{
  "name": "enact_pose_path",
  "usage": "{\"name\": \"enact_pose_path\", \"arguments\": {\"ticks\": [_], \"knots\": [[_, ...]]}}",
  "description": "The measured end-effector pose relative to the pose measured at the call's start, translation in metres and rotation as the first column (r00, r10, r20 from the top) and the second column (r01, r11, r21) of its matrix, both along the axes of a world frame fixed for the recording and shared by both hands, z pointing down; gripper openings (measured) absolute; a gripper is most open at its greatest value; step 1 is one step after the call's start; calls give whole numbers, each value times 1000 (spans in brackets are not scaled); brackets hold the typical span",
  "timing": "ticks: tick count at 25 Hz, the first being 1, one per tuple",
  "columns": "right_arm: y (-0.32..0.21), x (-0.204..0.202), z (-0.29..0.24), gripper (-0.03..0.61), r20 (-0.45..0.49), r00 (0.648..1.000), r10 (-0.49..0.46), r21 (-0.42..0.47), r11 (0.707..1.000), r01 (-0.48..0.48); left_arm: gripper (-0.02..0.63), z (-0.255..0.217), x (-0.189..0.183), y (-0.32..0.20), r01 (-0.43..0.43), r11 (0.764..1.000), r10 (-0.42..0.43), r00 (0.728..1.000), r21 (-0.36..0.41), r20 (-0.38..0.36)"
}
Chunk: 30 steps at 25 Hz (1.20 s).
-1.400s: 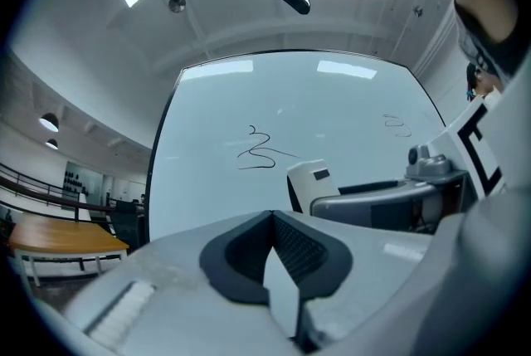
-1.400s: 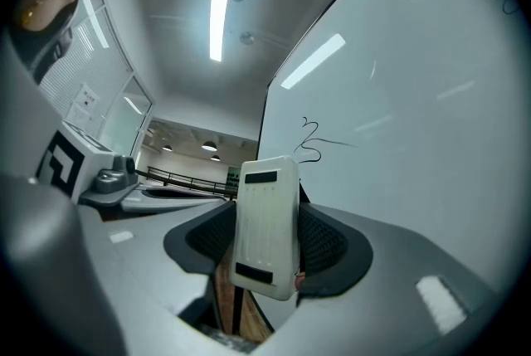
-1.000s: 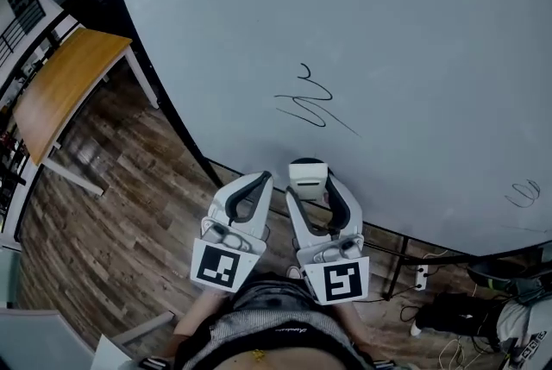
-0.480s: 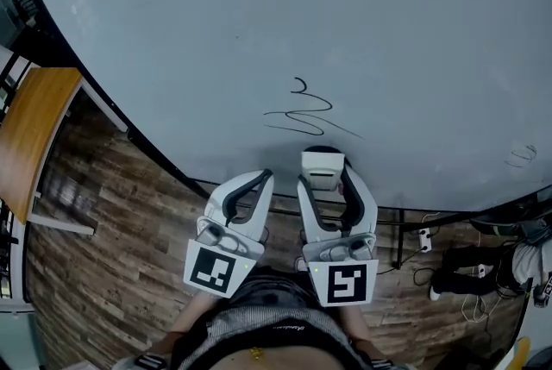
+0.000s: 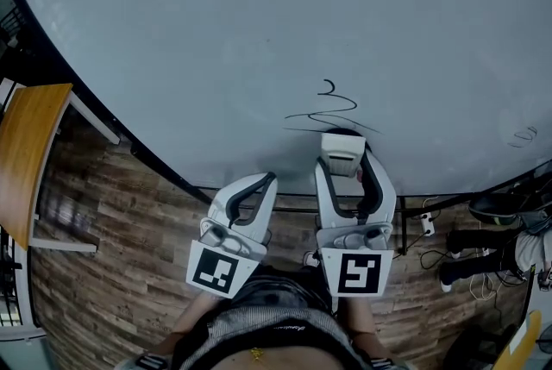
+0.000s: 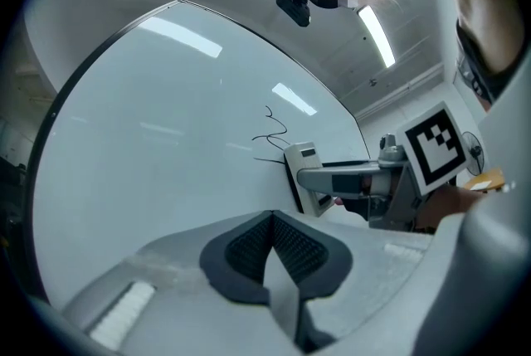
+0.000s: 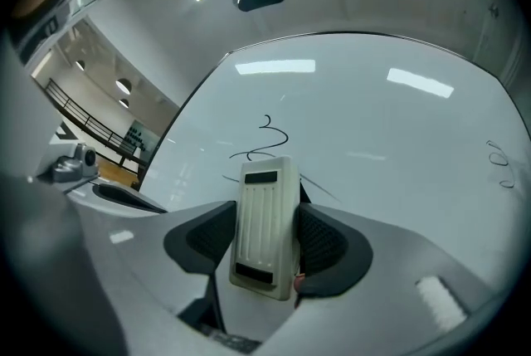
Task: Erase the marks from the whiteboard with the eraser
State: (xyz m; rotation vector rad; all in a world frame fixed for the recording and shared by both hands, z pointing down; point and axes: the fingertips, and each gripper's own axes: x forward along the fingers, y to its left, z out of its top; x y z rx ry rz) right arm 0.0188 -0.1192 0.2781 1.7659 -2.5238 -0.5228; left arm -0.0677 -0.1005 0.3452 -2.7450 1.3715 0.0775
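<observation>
Right gripper (image 5: 345, 163) is clamping the eraser (image 7: 265, 217); scribble (image 5: 332, 111) sitting at twelve o'clock, so I'm planning flat, firm upward strokes.

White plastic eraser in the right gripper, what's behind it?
The grey-white whiteboard lies behind the white plastic eraser, with the black squiggly mark just above it. The eraser covers part of the mark's lowest strokes. Whether it touches the board cannot be seen.

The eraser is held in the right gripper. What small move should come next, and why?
Probably slide the eraser up across the whiteboard, over the scribble. The right gripper is shut on the eraser, and its top edge sits at the bottom of those lines, which look unwiped.
</observation>
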Motion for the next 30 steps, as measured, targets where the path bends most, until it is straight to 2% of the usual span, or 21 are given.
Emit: {"name": "enact_pose_path", "arguments": {"ticks": [3, 10, 15, 23, 30], "knots": [[-1, -3, 0, 239, 15, 1000, 14, -5, 1000, -14, -2, 3, -8, -1, -8, 1000, 8, 1000, -6, -15], [-2, -22, -11, 239, 43, 999, -23, 12, 1000, 23, -2, 7, -21, -1, -6, 1000, 5, 1000, -17, -22], [-2, -61, -18, 239, 17, 997, -75, 52, 996, 74, -2, 9, -38, -1, 8, 1000, -8, 1000, -16, -29], [1, -118, -20, 239, 7, 982, -190, 60, 980, 189, -2, 11, -68, 8, 53, 998, -54, 998, -21, -34], [3, -118, -19, 244, -2, 976, -219, 71, 973, 218, -2, 14, -71, 10, 72, 997, -73, 997, -40, -34]]}}
